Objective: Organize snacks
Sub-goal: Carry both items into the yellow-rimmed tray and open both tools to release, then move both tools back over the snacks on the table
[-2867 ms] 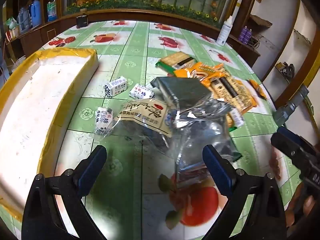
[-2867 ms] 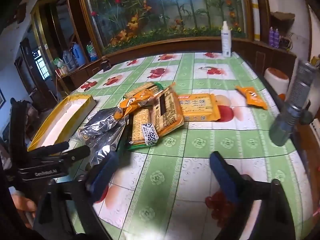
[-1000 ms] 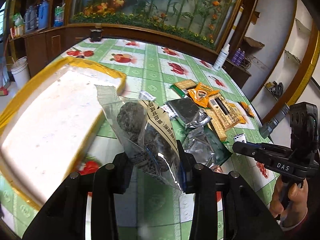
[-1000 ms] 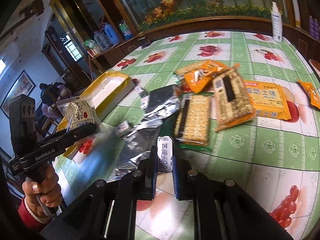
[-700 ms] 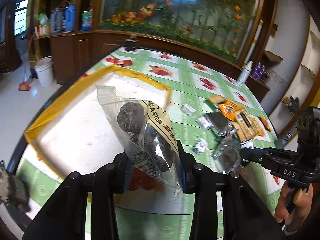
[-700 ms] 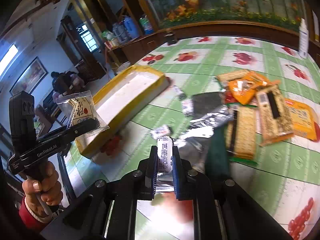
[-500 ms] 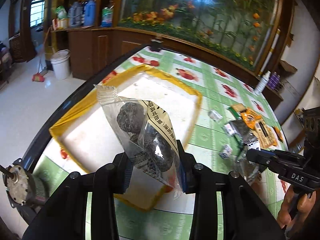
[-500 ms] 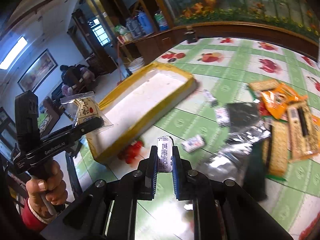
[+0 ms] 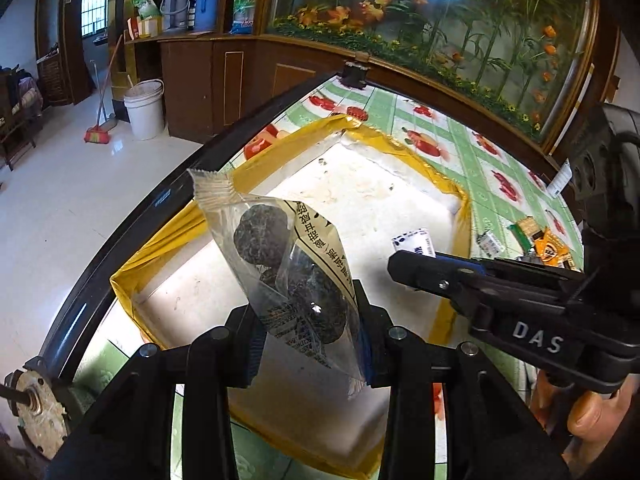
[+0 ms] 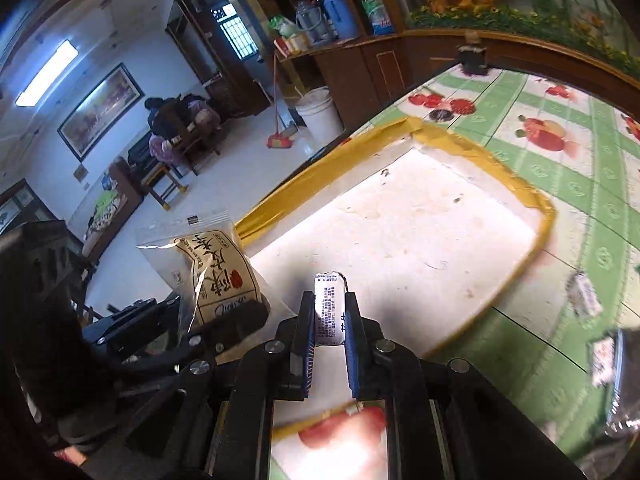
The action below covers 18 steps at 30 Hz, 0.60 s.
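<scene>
The left gripper point(image 9: 308, 332) pinches a clear bag of dark round snacks point(image 9: 292, 264) above the near end of the yellow-rimmed white tray point(image 9: 460, 200). Beside it, also over the tray, the right gripper point(image 10: 329, 344) is clamped on a small white wrapped candy point(image 10: 329, 308). Beyond the tray's far side, more snack packets point(image 9: 540, 240) lie on the green fruit-print tablecloth point(image 10: 560, 168).

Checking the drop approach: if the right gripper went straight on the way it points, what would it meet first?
Most likely the white floor of the yellow-rimmed tray. The right gripper, shut on a small white candy packet, points down into it with nothing visible between, though depth is uncertain.
</scene>
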Motion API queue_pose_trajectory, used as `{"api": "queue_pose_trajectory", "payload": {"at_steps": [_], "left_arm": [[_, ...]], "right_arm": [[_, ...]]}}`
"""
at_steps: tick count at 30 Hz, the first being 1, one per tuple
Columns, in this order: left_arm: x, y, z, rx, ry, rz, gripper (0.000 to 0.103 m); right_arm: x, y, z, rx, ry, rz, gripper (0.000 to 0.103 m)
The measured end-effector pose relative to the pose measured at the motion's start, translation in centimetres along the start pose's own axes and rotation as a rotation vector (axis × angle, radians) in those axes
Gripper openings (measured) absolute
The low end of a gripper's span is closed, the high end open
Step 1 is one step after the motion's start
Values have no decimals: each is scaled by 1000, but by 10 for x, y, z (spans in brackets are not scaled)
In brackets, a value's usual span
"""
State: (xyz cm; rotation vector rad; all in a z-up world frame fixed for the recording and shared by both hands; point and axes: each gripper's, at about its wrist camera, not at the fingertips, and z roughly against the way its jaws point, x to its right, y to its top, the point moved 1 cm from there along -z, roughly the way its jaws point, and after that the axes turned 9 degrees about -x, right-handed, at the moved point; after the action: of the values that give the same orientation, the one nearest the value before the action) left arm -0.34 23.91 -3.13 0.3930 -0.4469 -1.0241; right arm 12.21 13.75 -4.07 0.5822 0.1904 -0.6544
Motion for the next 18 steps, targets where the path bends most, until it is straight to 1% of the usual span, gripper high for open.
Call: {"api": "queue_pose_trajectory", "payload": {"at_steps": [2, 5, 7, 8, 9, 10, 11, 12, 14, 16, 18], "left_arm": [[-3, 1, -4, -9, 2, 4, 35], [-5, 0, -7, -13, 26, 1, 36], [-7, -1, -5, 0, 47, 9, 40], [-8, -1, -3, 9, 55, 10, 44], [-8, -2, 0, 21, 67, 8, 55], [-8, -1, 3, 36, 76, 8, 66], [-7, -1, 7, 53, 81, 4, 69], [-6, -1, 11, 68, 85, -2, 71], [-1, -1, 21, 95, 87, -13, 71], [5, -2, 32, 114, 73, -22, 71], [14, -4, 41, 126, 48, -35, 71]], "right_arm": [[2, 2, -10, -17, 1, -10, 13], [5, 2, -21, -39, -3, -19, 13], [8, 0, -22, -35, -13, -24, 16], [8, -1, -20, -27, -20, -28, 20], [10, -2, -18, -21, -21, -35, 23], [13, -3, -14, -12, -16, -43, 32], [15, -4, -9, 2, -14, -50, 38], [18, -6, -3, 16, -16, -60, 39], [24, -8, 10, 36, -10, -76, 40], [32, -15, 28, 68, -12, -89, 40], [43, -30, 52, 109, -28, -105, 43]]}}
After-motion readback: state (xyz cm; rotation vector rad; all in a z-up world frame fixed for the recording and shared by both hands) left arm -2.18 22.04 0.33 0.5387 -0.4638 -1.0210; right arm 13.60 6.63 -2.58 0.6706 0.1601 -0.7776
